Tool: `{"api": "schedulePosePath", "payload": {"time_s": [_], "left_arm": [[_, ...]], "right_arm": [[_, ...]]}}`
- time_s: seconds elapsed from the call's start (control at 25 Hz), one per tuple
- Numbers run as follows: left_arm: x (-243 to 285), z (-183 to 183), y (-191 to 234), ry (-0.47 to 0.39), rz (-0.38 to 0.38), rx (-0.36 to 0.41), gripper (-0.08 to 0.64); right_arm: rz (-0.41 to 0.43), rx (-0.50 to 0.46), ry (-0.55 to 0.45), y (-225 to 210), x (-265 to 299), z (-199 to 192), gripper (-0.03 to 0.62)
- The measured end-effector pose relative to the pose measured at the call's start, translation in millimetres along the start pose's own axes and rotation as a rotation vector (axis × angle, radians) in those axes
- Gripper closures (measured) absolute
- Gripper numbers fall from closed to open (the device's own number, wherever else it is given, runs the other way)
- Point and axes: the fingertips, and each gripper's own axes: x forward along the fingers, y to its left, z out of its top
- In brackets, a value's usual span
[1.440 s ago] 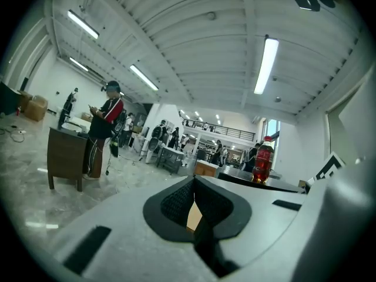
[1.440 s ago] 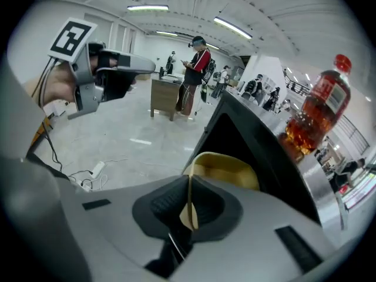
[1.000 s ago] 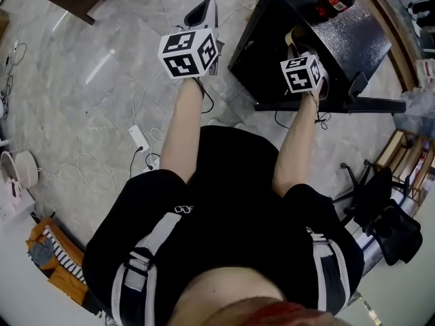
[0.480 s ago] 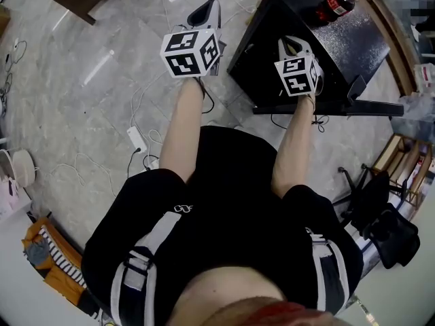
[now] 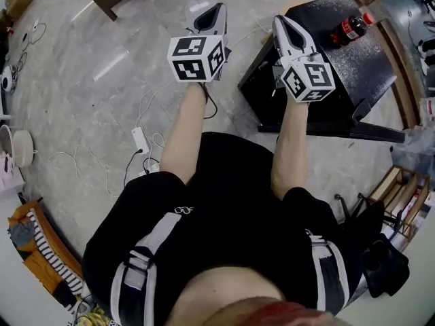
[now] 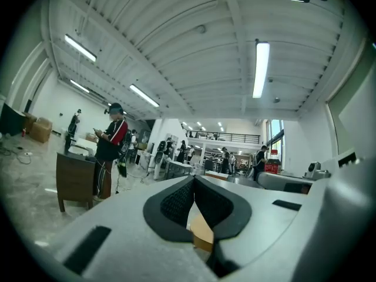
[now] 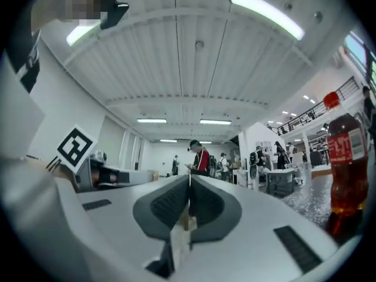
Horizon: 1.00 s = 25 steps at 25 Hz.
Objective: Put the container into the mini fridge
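Right gripper [image 5: 280, 23] has lifted off the mini fridge [image 5: 353, 73] front, now beside left gripper [image 5: 216, 9]. Both clenched, empty. The door [image 5: 370, 131] looks open, view poor.

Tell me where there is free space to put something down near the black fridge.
The fridge top is bare between the cola bottle and its near edge. The floor left of the left gripper is open too. It is crowded by the person's leg, where a power strip lies.
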Motion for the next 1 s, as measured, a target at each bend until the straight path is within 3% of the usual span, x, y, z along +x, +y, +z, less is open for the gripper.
{"api": "schedulePosePath", "payload": {"time_s": [0.12, 0.24, 0.52, 1.0], "left_arm": [[-8.6, 13.7, 4.0, -0.022, 0.022, 0.052, 0.552], [-16.5, 26.2, 7.4, -0.039, 0.043, 0.105, 0.552], [-19.1, 34.6, 7.5, -0.051, 0.052, 0.131, 0.552], [-22.1, 43.1, 14.5, -0.072, 0.065, 0.133, 0.552]], "right_arm": [[-0.029, 0.106, -0.093, 1.0, 6.8, 21.7, 0.578], [-0.065, 0.184, -0.106, 1.1, 13.6, 27.8, 0.58], [-0.094, 0.078, -0.011, 5.5, 23.7, 19.7, 0.58], [-0.069, 0.007, -0.029, 12.9, 31.3, 29.9, 0.58]]}}
